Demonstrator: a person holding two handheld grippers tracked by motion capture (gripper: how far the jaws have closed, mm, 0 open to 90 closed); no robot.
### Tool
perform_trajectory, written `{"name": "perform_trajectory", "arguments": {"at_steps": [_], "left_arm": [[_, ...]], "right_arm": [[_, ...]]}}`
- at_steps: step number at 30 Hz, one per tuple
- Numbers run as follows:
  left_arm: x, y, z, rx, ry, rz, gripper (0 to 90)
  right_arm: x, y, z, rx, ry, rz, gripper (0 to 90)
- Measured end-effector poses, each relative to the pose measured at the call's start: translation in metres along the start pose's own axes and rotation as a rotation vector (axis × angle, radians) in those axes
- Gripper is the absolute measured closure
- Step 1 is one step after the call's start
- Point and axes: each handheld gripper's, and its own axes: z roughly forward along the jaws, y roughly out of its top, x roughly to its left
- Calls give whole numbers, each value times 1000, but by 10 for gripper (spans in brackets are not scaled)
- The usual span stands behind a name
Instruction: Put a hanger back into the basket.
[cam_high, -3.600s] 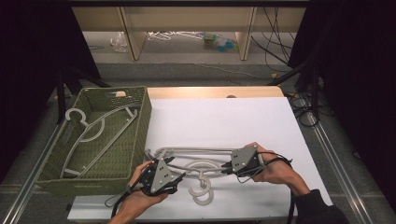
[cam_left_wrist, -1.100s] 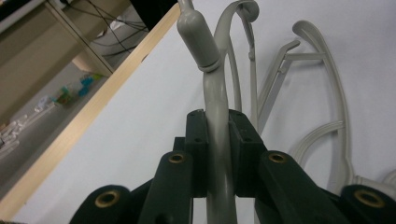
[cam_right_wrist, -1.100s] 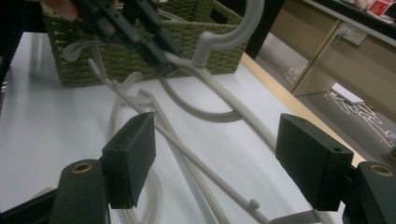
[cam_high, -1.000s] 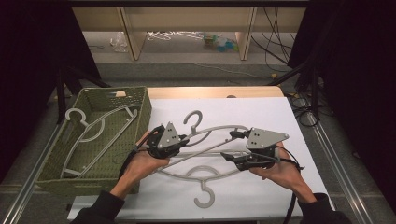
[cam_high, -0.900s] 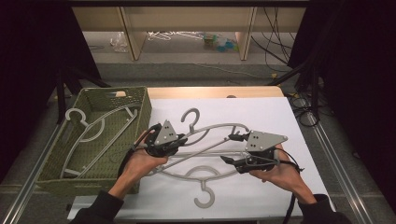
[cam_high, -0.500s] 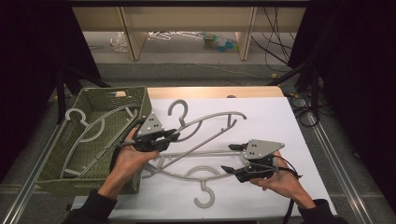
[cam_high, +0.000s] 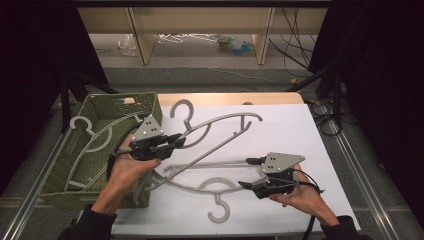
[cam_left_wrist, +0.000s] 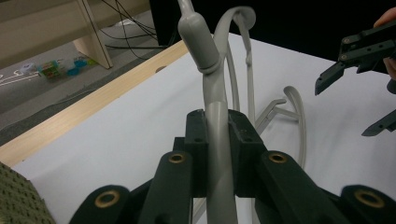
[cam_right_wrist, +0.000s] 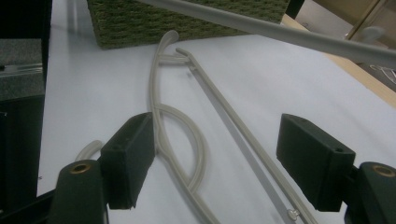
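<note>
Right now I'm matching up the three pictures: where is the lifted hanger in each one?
High view: the lifted hanger slants across the middle, with its neck clamped in the left tongs.
Left gripper view: it is in the centre, rising from between the shut jaws.
Right gripper view: its bar crosses the top.
Shared landmark: the basket, at left, in the bottom-left corner, and at the top.

Beyond your white-covered table, whose wooden far edge shows bare, you face a grey floor and a pale wooden shelf unit with clutter lying under it. Black drapes darken both sides, and cables trail down at the right.
</note>
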Motion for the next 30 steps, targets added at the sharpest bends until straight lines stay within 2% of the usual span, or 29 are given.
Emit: {"name": "perform_trajectory", "arguments": {"at_steps": [5,7,11,13,19,25,26,27,28,30], "left_arm": [[1,5,-11,-4,6,11,795],[4,7,-16,-6,22,10,795],[12,8,-26,-7,41,9,795],[20,8,-35,-8,67,-9,795],[32,9,-53,-4,100,-22,795],[51,9,-71,2,166,-21,795],[59,8,-76,12,195,-22,794],[59,8,-76,12,195,-22,794],[68,5,-82,14,223,-29,795],[73,3,-85,10,235,-38,794]], "right_arm": [[0,-1,1,2,1,-5,290],[0,-1,1,2,0,-5,289],[1,-1,1,3,0,-4,289],[0,-2,1,6,2,-5,289],[0,-3,2,11,4,-2,287],[1,-3,2,13,6,0,286],[1,-3,2,11,5,-2,286],[1,-3,2,11,5,-2,286],[1,-4,3,12,3,0,286],[1,-4,3,12,3,1,286]]}}
